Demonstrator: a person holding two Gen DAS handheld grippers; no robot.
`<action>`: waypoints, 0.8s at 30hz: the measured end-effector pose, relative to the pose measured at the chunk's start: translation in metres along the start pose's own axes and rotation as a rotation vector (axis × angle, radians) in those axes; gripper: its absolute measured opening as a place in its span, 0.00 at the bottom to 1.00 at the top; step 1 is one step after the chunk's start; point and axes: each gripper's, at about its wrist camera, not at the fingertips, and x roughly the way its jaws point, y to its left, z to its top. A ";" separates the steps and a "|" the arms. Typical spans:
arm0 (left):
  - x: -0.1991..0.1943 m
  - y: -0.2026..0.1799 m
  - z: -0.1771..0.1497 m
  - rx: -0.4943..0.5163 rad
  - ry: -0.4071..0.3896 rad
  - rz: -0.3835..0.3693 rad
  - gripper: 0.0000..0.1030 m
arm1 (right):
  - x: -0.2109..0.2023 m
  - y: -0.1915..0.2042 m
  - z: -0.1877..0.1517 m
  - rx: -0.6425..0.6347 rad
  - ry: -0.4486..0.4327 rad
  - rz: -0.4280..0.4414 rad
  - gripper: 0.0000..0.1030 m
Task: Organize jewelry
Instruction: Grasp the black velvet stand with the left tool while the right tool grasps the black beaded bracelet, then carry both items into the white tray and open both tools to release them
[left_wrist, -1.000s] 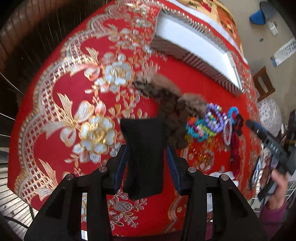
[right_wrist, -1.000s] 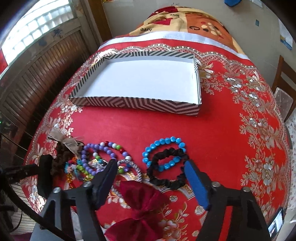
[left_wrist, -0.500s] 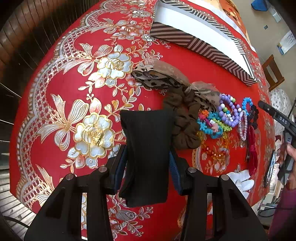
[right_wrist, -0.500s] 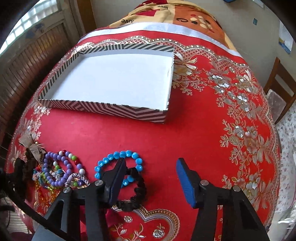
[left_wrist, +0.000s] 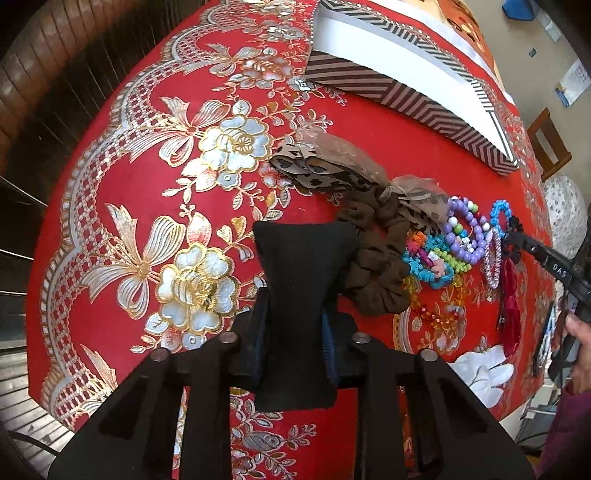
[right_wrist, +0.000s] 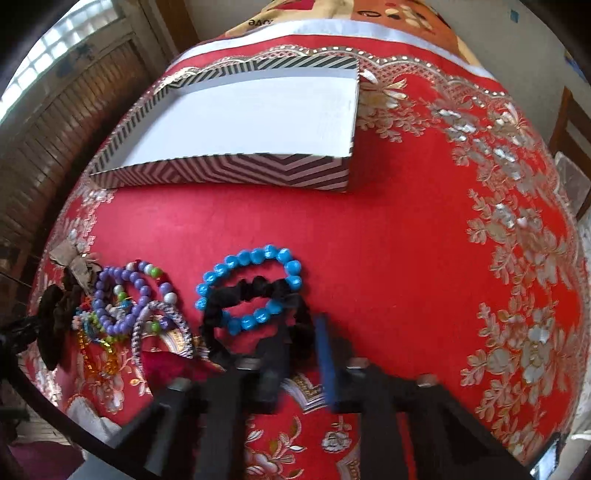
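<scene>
On the red floral cloth (left_wrist: 122, 192), our left gripper (left_wrist: 295, 328) has just pinched in on a black cloth pouch (left_wrist: 299, 280), which bulges above and below the pads; it is held, near the cloth's left side. Just to its right lie a brown scrunchie (left_wrist: 376, 273) and a leopard bow (left_wrist: 321, 173), then a heap of bead bracelets (left_wrist: 461, 236) in purple, teal and orange.

Further right, our right gripper (right_wrist: 301, 343) has just closed narrow, and the black scrunchie (right_wrist: 255, 291) sits between its jaws, lying across a blue bead bracelet (right_wrist: 251, 258). From the wrist view we judge the pads to be biting the scrunchie's near loop, though the motion blur leaves the exact contact unclear. A red bow (right_wrist: 166, 365) lies just left of that gripper.

Behind everything, well apart from the heap, the striped box (right_wrist: 229, 170) stands open and bare inside.

We read this as the pick-up step, both hands gripping at once. Next, each piece needs lifting clear and carrying to the box; the scrunchie may drag the blue bracelet along.
</scene>
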 end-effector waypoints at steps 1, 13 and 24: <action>-0.002 0.002 0.001 0.000 -0.004 -0.003 0.16 | -0.001 -0.001 -0.001 0.001 -0.007 -0.008 0.08; -0.054 0.009 0.028 0.002 -0.097 -0.118 0.14 | -0.063 -0.003 0.021 0.046 -0.168 0.001 0.07; -0.062 -0.033 0.098 0.047 -0.195 -0.145 0.14 | -0.062 0.020 0.078 0.034 -0.255 0.026 0.07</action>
